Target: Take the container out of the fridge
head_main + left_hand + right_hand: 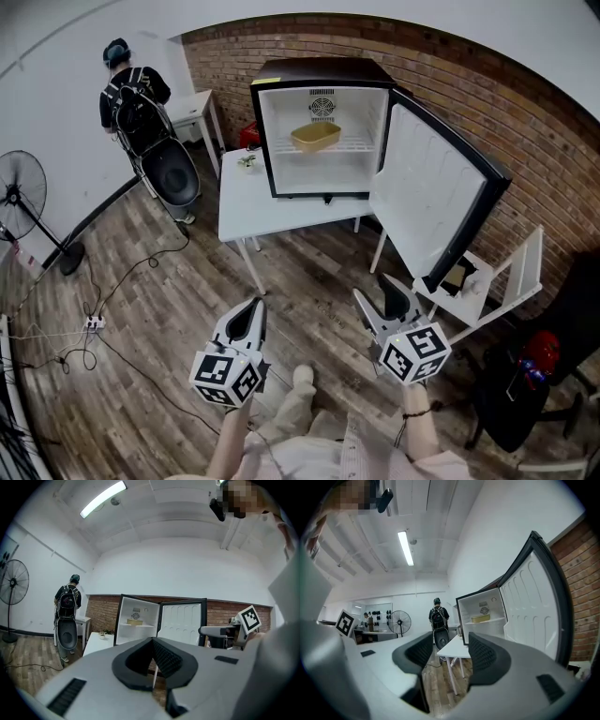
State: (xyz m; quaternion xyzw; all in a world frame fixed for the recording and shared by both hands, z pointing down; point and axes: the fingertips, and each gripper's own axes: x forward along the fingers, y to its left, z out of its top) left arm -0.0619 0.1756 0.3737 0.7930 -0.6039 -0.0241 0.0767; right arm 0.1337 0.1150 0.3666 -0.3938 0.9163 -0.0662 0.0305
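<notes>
Both grippers held low, well apart from the open fridge and the container on its shelf.
The shallow tan oval container (316,137) lies on the wire shelf (356,145) inside the small black fridge (281,73), at twelve o'clock in the head view on a white table (246,202). The fridge's white-lined door (427,197) is swung out toward two o'clock. At seven o'clock the left gripper (254,307) has its jaws pressed together on nothing. At five o'clock the right gripper (375,295) has its jaws wide apart and empty.

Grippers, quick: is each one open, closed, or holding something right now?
Left gripper: closed, holding nothing.
Right gripper: open, holding nothing.
</notes>
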